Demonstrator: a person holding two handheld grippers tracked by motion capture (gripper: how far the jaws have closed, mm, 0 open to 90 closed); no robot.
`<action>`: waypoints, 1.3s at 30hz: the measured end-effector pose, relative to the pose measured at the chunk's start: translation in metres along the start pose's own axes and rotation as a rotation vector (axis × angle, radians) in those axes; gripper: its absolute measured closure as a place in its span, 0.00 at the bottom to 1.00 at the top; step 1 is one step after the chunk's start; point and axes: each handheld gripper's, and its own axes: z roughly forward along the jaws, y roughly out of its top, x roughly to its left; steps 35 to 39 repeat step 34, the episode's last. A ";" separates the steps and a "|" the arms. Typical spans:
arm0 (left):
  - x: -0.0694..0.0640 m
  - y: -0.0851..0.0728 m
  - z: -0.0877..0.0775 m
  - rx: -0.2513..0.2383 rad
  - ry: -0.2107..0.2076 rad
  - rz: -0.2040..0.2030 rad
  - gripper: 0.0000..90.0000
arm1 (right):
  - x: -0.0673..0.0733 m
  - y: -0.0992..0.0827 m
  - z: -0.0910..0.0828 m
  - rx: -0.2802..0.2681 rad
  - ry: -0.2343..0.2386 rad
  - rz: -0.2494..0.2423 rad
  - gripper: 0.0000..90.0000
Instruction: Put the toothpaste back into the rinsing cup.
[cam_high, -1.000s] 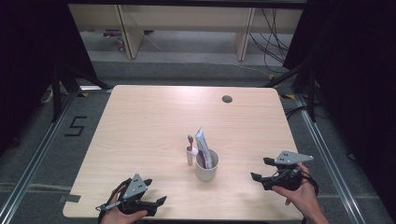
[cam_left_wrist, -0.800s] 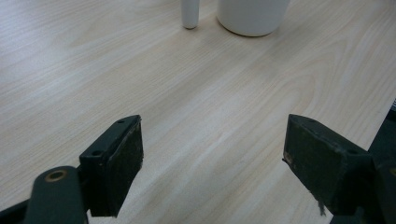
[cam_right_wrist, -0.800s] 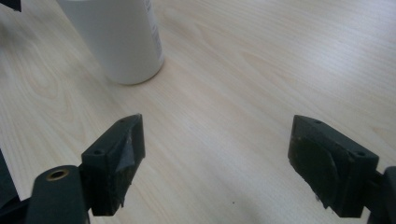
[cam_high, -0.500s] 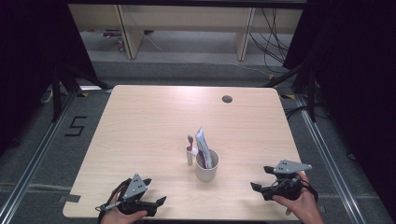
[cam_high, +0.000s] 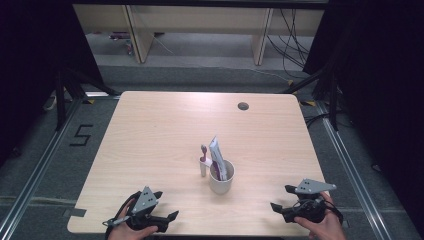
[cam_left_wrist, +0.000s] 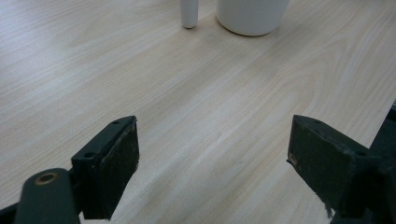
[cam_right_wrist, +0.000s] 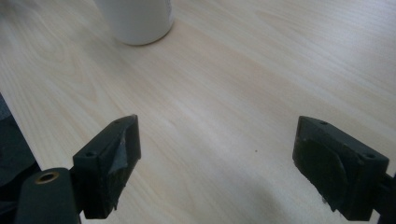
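A white cup (cam_high: 221, 181) stands near the table's front middle with a purple-and-white tube (cam_high: 218, 156) upright in it. A white toothbrush (cam_high: 203, 162) with a pink head stands just left of the cup. My left gripper (cam_high: 166, 205) rests low at the front left, open, pointing toward the cup (cam_left_wrist: 251, 16) and the toothbrush base (cam_left_wrist: 188, 14). My right gripper (cam_high: 282, 198) sits at the front right, open, facing the cup (cam_right_wrist: 137, 21). Both pairs of jaws have just been opening a little, and only bare wood lies between the left gripper's (cam_left_wrist: 215, 172) and the right gripper's (cam_right_wrist: 217, 168).
The light wooden table (cam_high: 150, 135) has a round cable hole (cam_high: 243, 106) near its far right. Its front edge lies right under both hands. Dark floor with a taped "5" (cam_high: 80, 135) lies to the left, and shelving legs and cables stand beyond.
The right gripper has sunk and drawn back toward the table's front edge. The left gripper, cup, tube and toothbrush stay where they were.
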 end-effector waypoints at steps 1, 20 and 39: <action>0.000 0.000 0.000 0.001 0.000 0.000 0.18 | 0.002 -0.003 0.000 0.003 0.002 0.015 0.18; -0.001 -0.001 0.000 0.029 0.009 0.018 0.18 | 0.007 -0.018 -0.006 0.053 -0.038 -0.005 0.18; -0.003 -0.001 0.002 0.007 0.008 -0.003 0.18 | 0.008 -0.019 -0.003 0.065 -0.031 0.005 0.18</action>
